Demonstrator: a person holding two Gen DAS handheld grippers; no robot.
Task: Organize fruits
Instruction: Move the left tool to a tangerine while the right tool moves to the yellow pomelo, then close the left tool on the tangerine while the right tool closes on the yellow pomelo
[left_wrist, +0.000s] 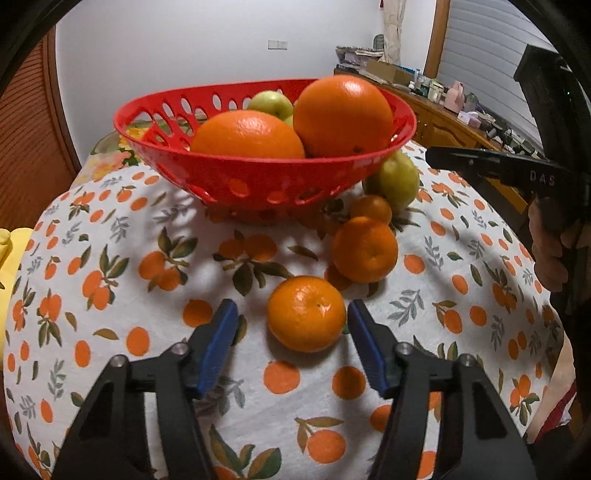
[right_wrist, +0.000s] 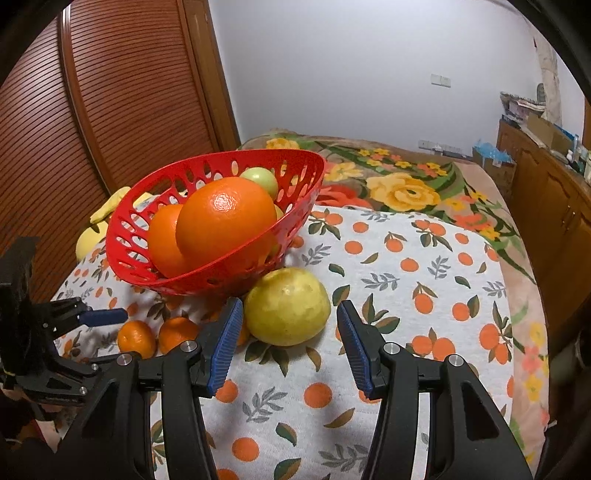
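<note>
Two claws are sitting wide open, neither gripping anything. Left claw (left_wrist: 291, 325) is straddling the nearest tangerine (left_wrist: 306, 314) on the cloth (left_wrist: 110, 229); its right pad is about touching the fruit, while its left pad is standing clear. Two more tangerines are lying beyond it toward the basket: a middle one (left_wrist: 365, 249) and a smaller far one (left_wrist: 370, 209), close together in a row. Red perforated basket (left_wrist: 258, 177) is sitting behind them, holding two big oranges (left_wrist: 247, 134) (left_wrist: 343, 114) and a green apple (left_wrist: 270, 103) at the back. Yellow-green pear (left_wrist: 397, 179) is resting against the basket's right side in the left view.

Right claw (right_wrist: 290, 325) is framing that pear (right_wrist: 287, 306), both pads standing just off it. The pear is lying on the cloth, touching the basket (right_wrist: 207, 273). Left claw (right_wrist: 107, 316) is showing at the right view's left edge, by two tangerines (right_wrist: 136, 338) (right_wrist: 177, 332). Floral blanket (right_wrist: 406, 184) is lying under the cloth's far edge.
</note>
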